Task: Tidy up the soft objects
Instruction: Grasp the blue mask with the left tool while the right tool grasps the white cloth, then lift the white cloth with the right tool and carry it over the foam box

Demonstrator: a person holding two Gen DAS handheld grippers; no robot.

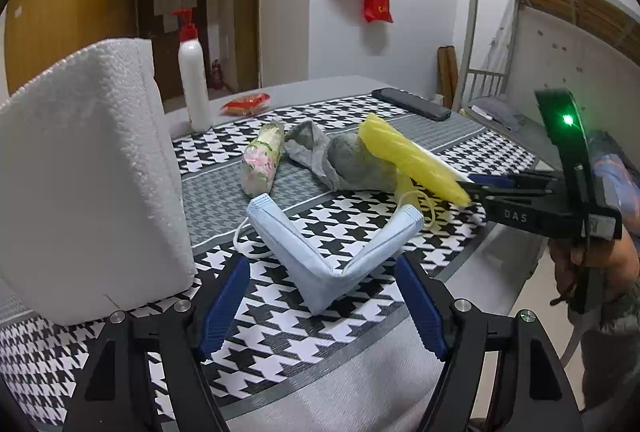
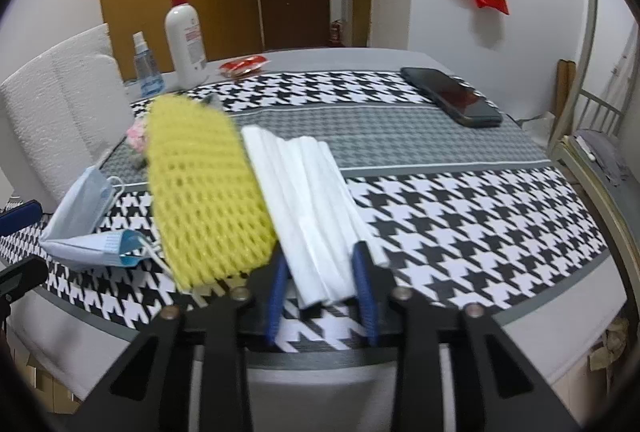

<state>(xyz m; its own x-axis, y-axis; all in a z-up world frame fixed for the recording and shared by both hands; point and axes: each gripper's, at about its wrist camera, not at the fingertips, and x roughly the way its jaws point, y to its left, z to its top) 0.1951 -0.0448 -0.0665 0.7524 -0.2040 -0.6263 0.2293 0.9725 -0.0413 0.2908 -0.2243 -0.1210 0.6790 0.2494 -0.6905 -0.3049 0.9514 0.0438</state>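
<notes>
Right gripper (image 2: 322, 286) clamped on the near end of a folded white sheet (image 2: 308, 208), yellow foam net (image 2: 204, 192) just left of the jaws. Probably light, limp, springy; best pinched by the edges. Left gripper (image 1: 322, 306) standing apart, empty, blue mask (image 1: 320, 264) lying just ahead between the fingers.

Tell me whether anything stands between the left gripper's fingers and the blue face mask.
Nothing visible does. The blue face mask lies folded on the houndstooth cloth just ahead of the open left gripper, with only bare cloth between them. The white foam block stands off to one side.
</notes>
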